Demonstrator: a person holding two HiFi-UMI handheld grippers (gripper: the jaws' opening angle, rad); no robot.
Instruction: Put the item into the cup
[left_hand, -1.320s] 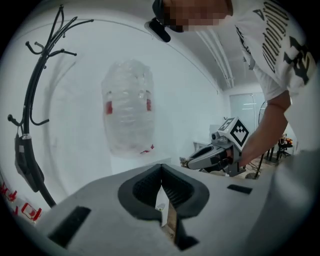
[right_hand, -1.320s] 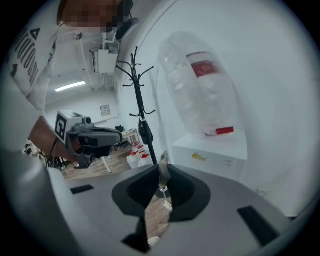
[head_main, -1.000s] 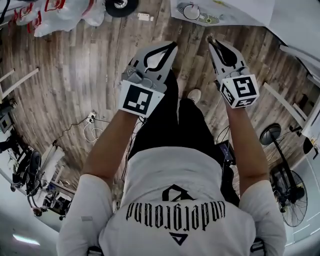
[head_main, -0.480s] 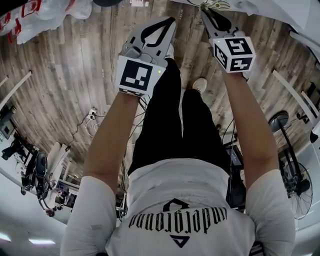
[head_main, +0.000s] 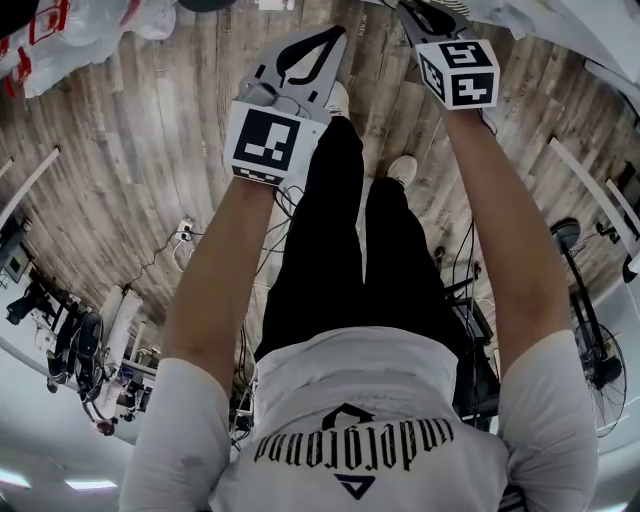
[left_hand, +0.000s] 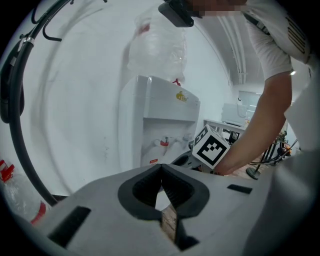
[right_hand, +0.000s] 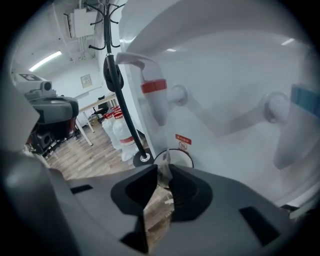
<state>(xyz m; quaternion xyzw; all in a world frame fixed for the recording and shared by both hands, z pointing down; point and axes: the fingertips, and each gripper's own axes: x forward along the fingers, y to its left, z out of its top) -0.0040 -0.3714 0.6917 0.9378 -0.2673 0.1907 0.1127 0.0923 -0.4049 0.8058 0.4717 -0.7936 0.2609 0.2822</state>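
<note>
The left gripper (left_hand: 161, 167) has its fingers (left_hand: 145, 187) pressed tip to tip, with nothing between them. The right gripper (right_hand: 164, 169) has its fingers (right_hand: 187, 192) narrowly apart; they have just been opening. A thin crumpled item (right_hand: 165, 177) fills the gap at their tips and touches both. Just beyond, below the water dispenser's (right_hand: 225, 75) red tap (right_hand: 155, 87), is a dark round rim (right_hand: 174, 149), perhaps the cup. I cannot tell what is inside it.

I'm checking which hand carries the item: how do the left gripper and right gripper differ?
The jaws of the left gripper meet at the tips with nothing between them. Those of the right gripper, which have just been opening, stand slightly apart with a crumpled scrap wedged at the tips. In the head view the left gripper's jaws show whole, while the right gripper's are cut off by the top edge. Both are grey.
</note>
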